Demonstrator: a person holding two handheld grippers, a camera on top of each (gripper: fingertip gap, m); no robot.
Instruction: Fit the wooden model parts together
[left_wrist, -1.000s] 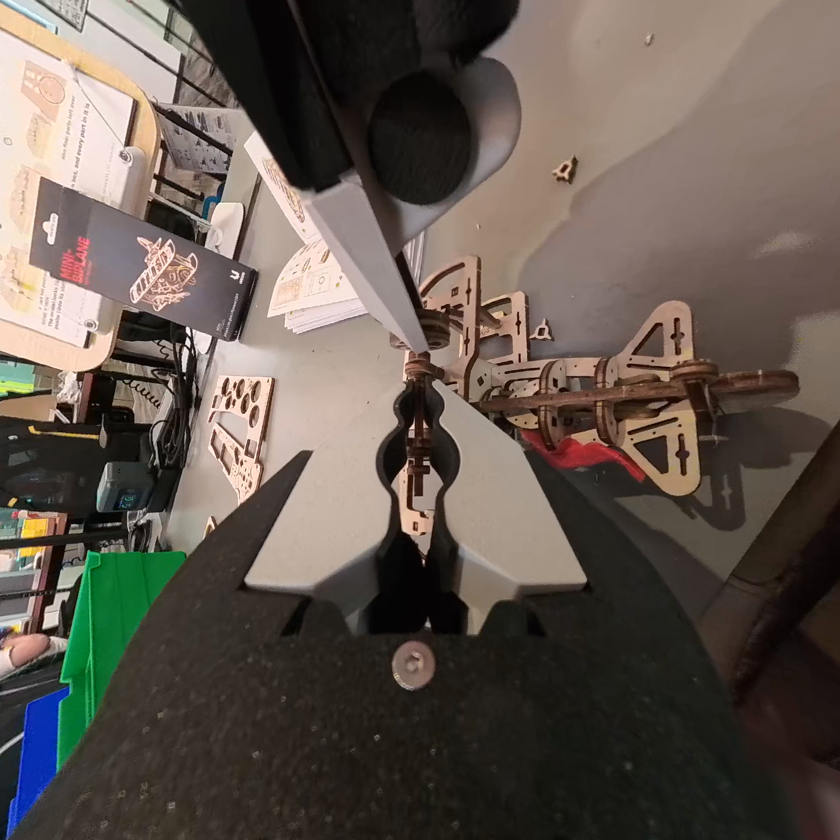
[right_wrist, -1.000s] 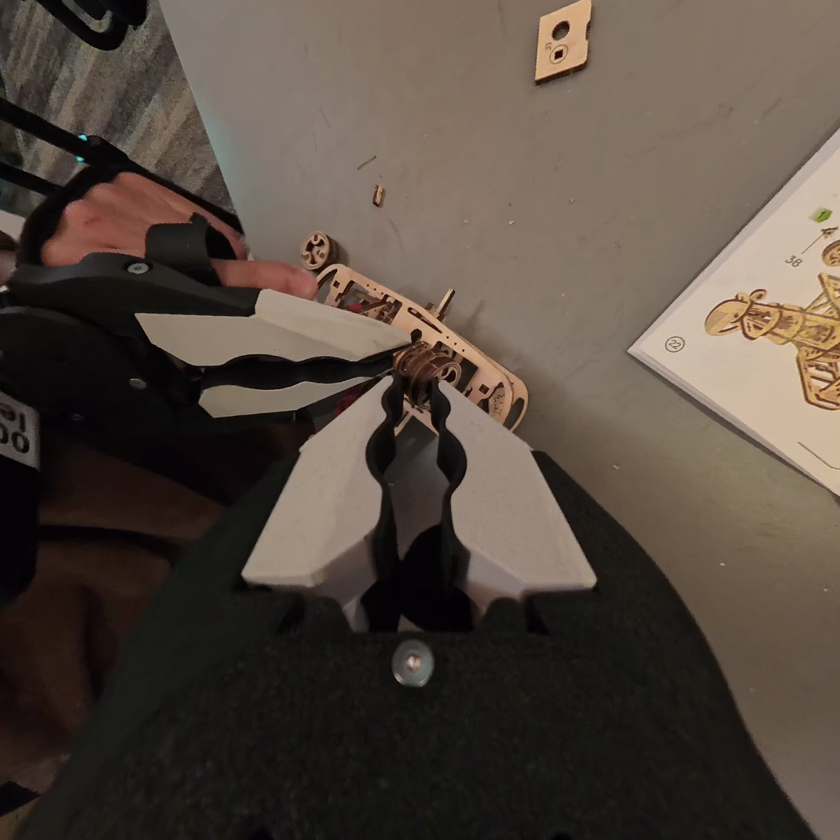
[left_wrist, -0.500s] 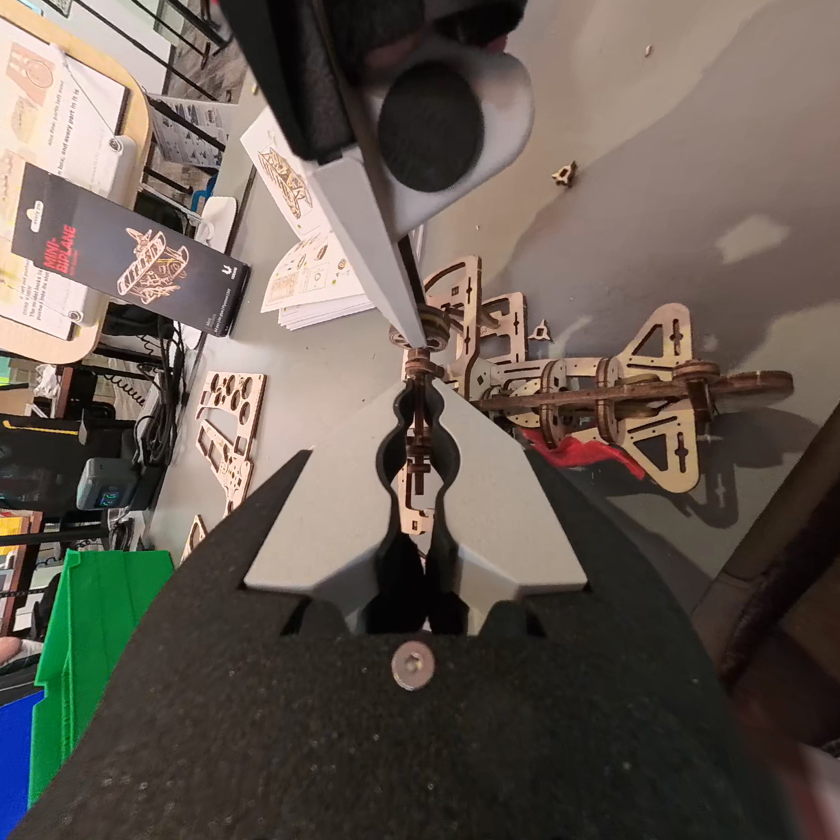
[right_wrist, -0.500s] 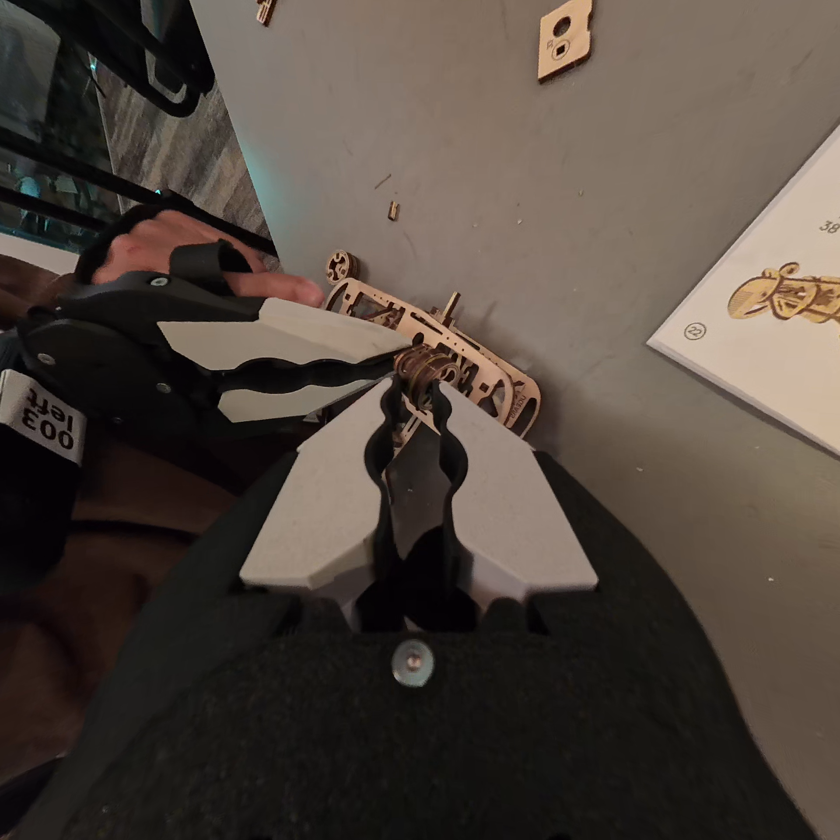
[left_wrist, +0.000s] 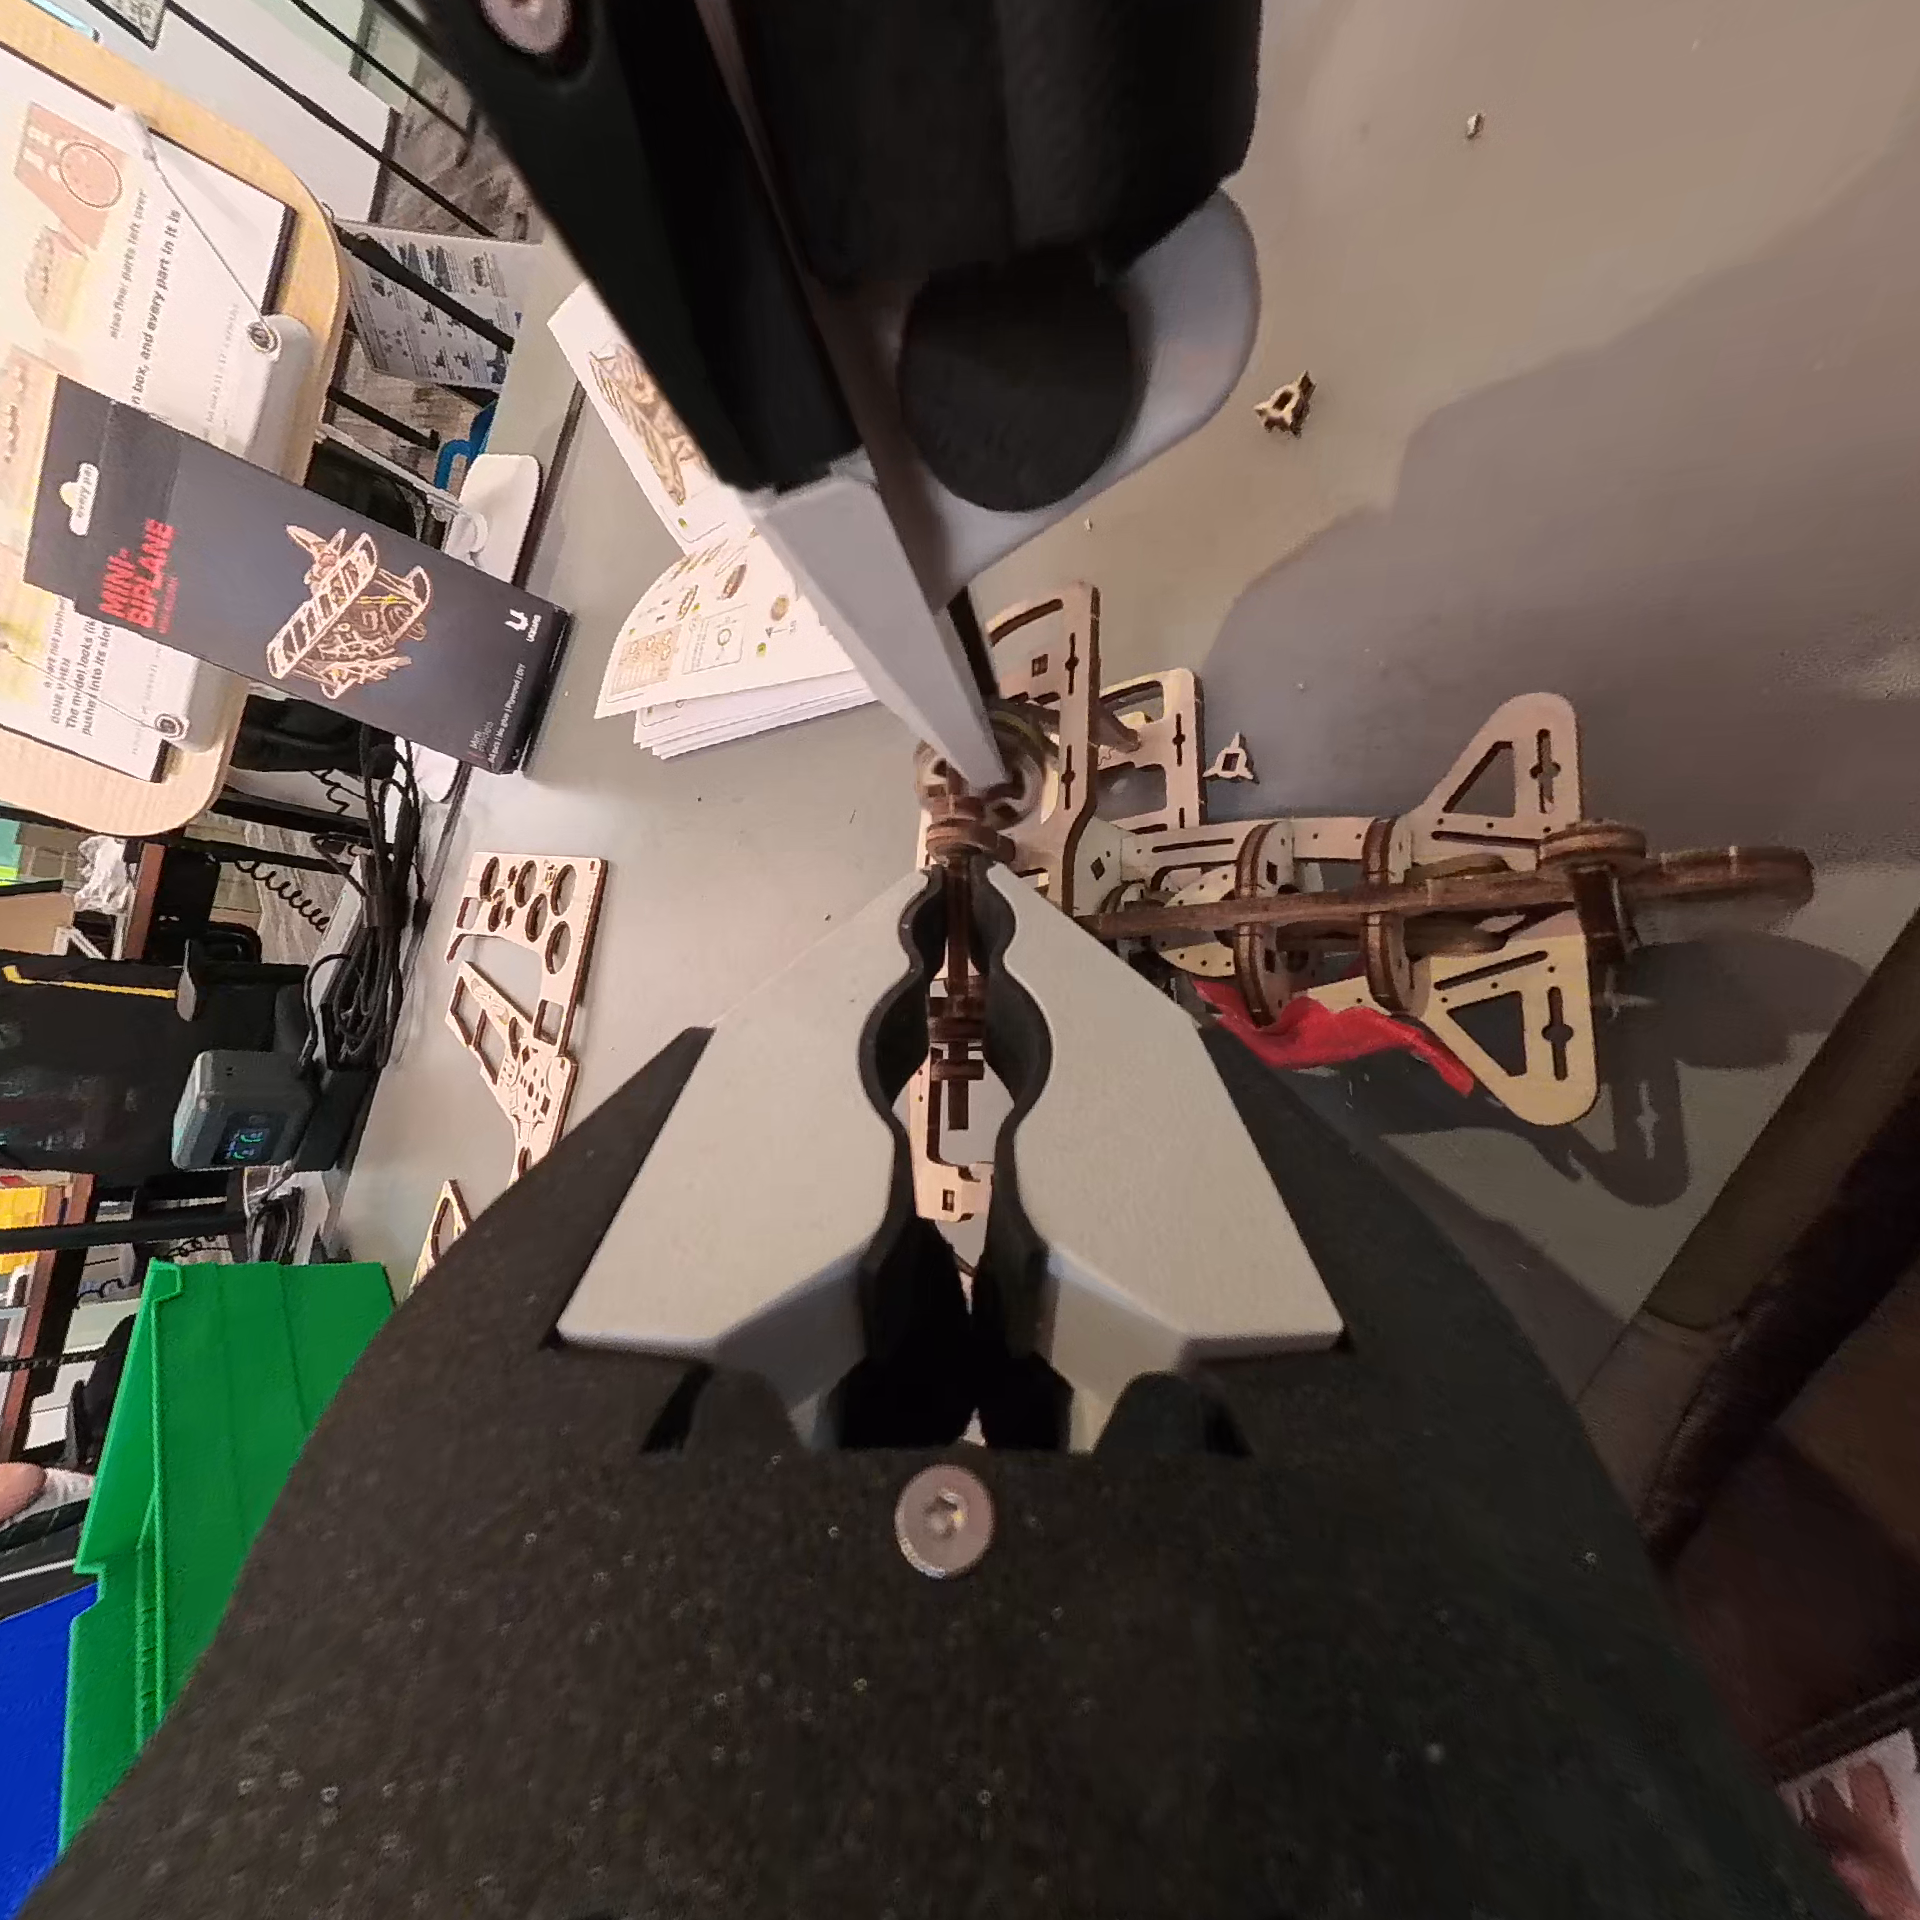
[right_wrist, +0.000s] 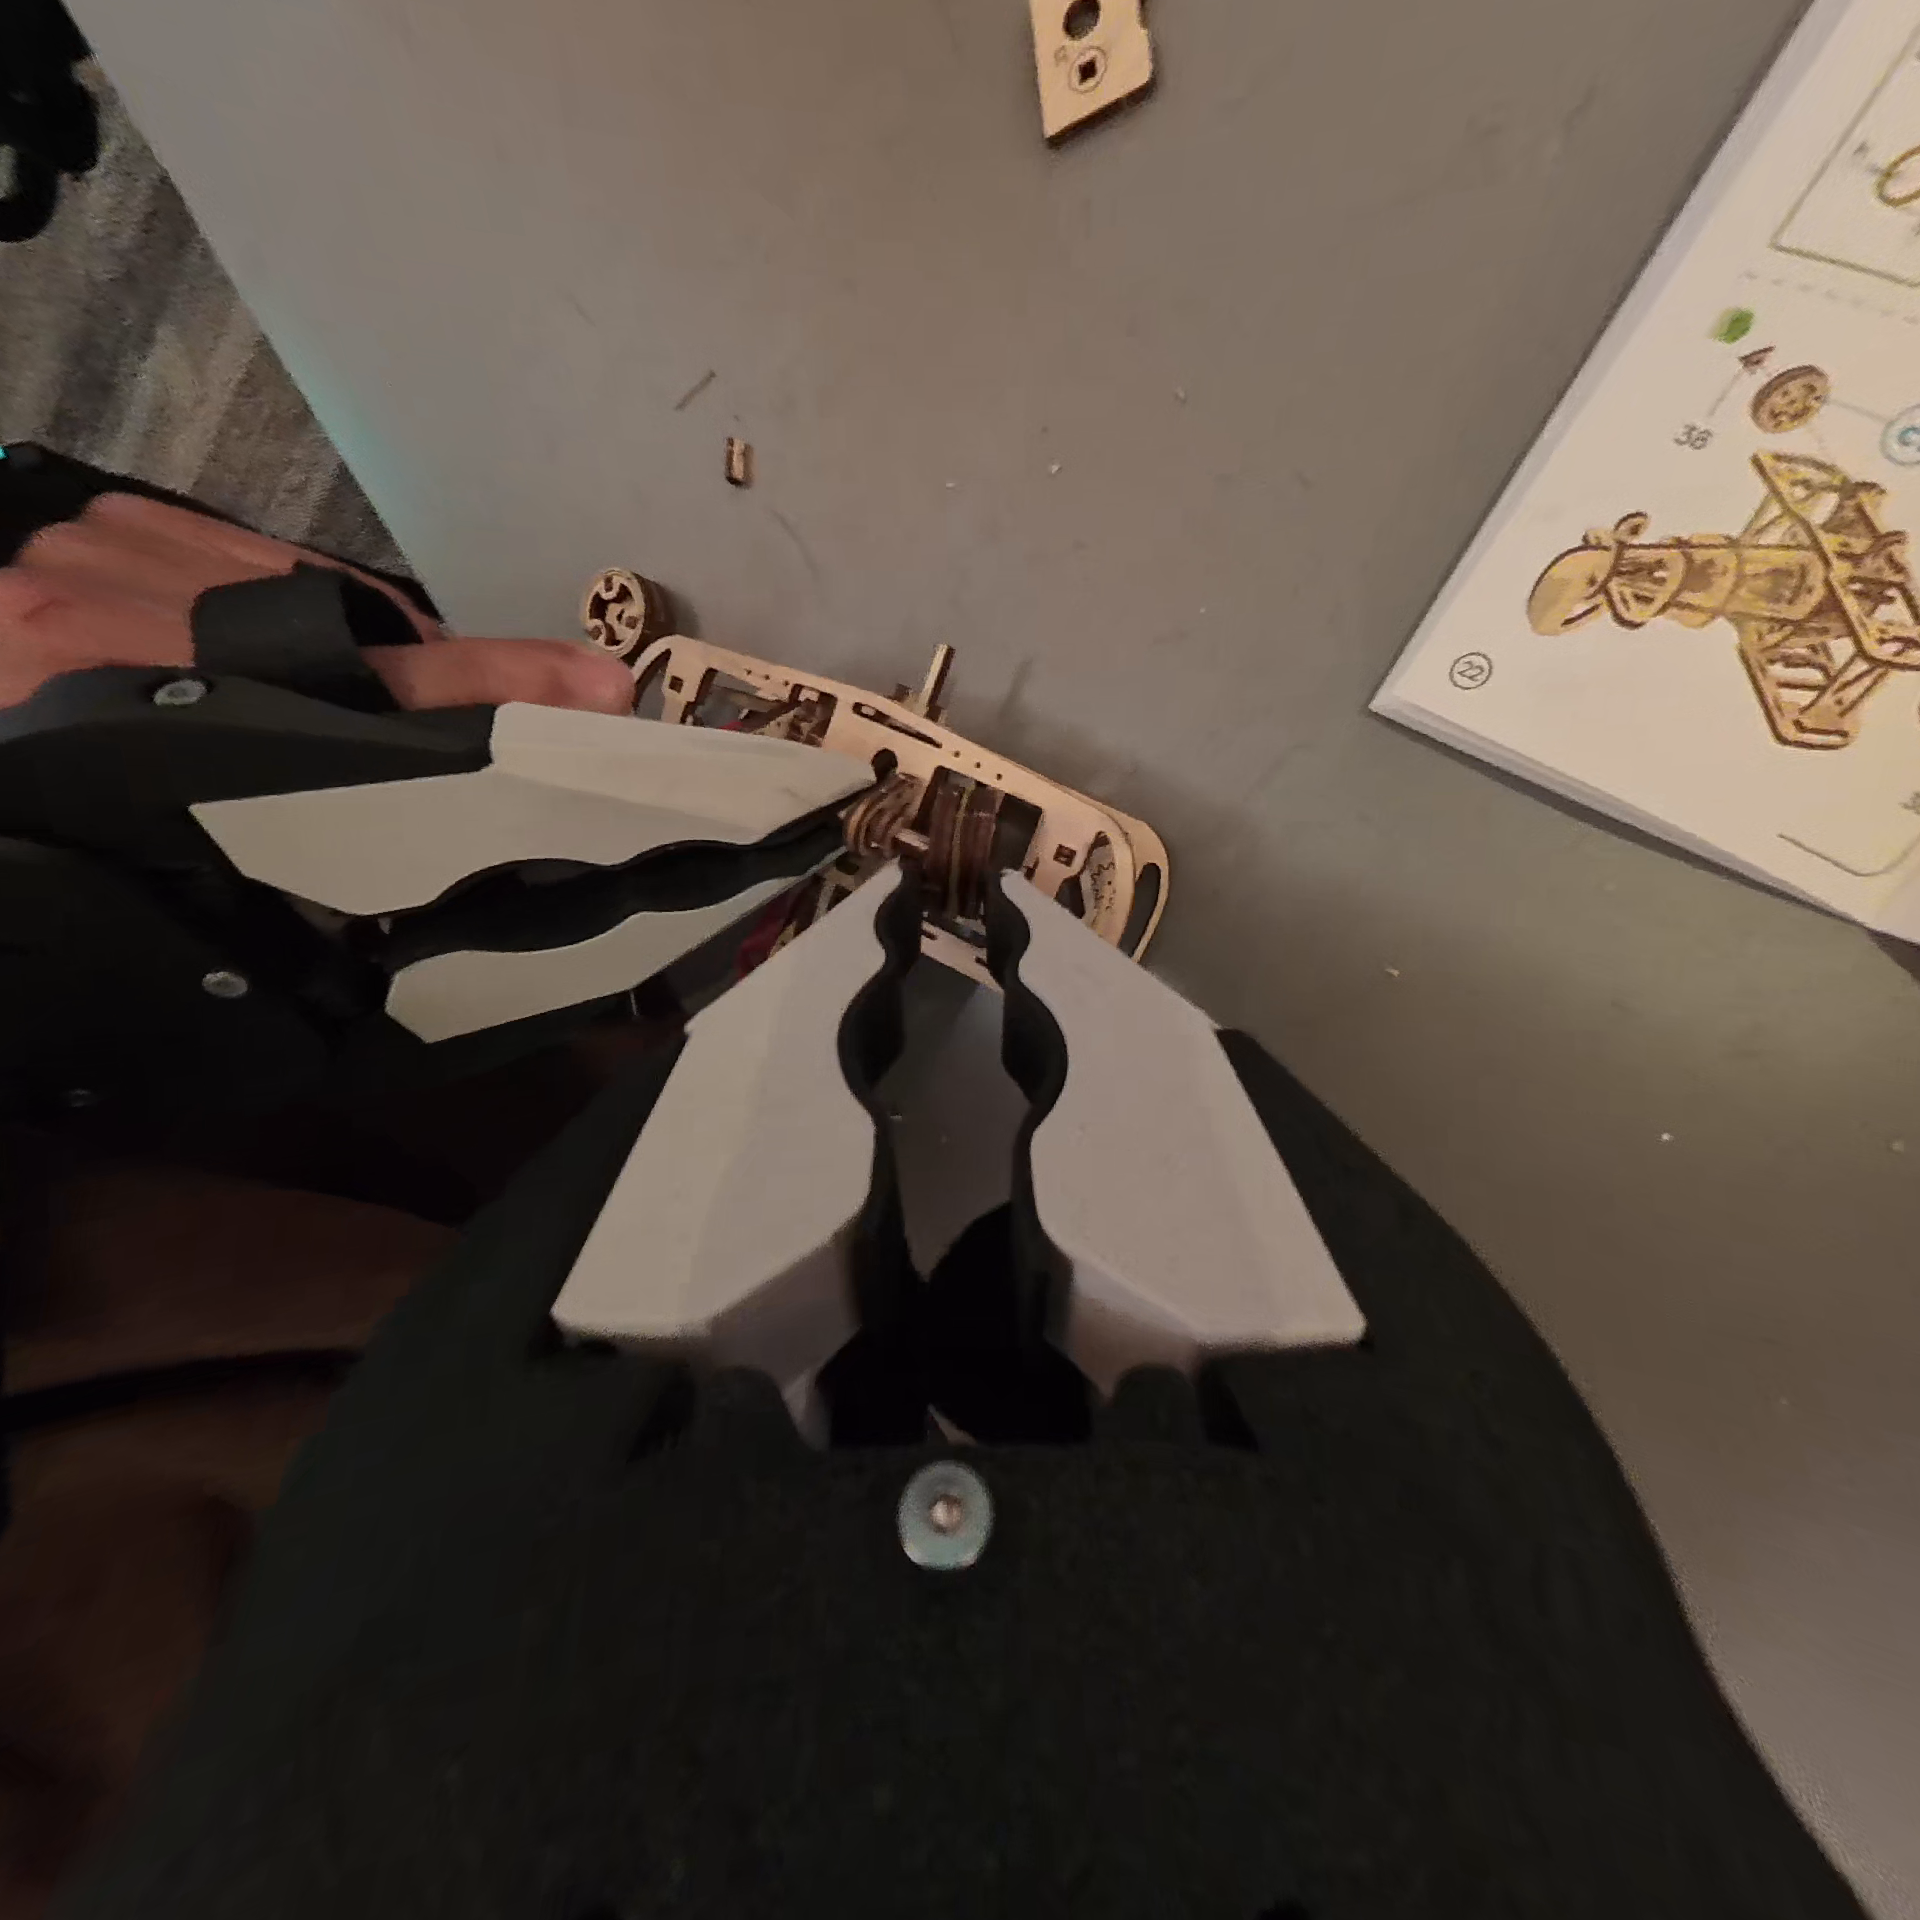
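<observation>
Wooden parts: a small stack of discs on a pin (right_wrist: 914, 831) and a toothed wheel piece (right_wrist: 961, 842), held above the grey table (right_wrist: 1351, 1195), meeting tip to tip.
Left gripper (left_wrist: 961, 883): pinched narrow on a thin flat strip (left_wrist: 951, 1122) that carries the disc stack.
Right gripper (right_wrist: 945, 894): closed on the wheel piece.
Axis: the pin seems to run crosswise between the two tips.
Direction: from the right gripper, the stack lies just left, touching.
Nearby: the half-built plane (left_wrist: 1403, 904) lies on the table behind.
</observation>
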